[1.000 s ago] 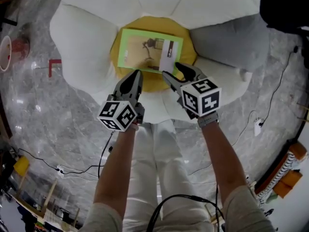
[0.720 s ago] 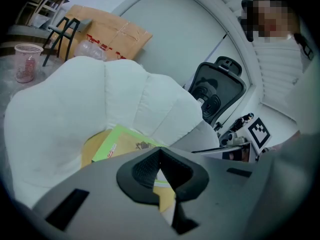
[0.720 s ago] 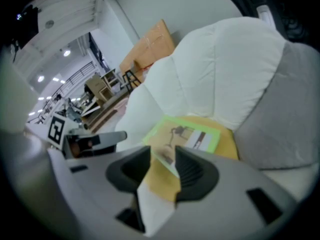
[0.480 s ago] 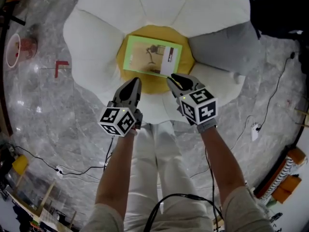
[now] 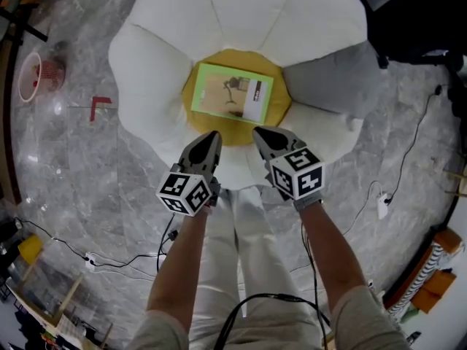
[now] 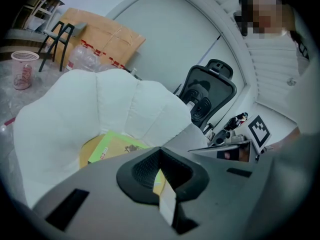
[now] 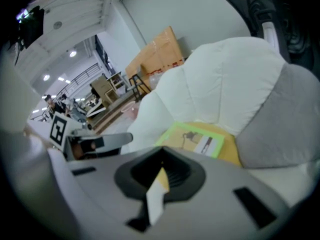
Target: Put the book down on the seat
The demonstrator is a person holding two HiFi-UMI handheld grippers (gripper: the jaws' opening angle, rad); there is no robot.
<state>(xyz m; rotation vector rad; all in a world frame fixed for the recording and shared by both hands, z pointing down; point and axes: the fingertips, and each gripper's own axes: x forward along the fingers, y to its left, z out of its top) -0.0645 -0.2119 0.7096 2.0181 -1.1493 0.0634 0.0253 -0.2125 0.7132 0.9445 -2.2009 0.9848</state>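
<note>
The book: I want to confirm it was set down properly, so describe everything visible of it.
The book is thin and flat, with a light green border, a tan cover picture and a white label strip near one edge. It lies closed, cover up, slightly skewed, on the yellow centre cushion of the white flower-shaped seat. Only the cushion touches it; the left gripper and right gripper, both shut, are clear of it.

No legible lettering on the book [image 5: 231,93]
</note>
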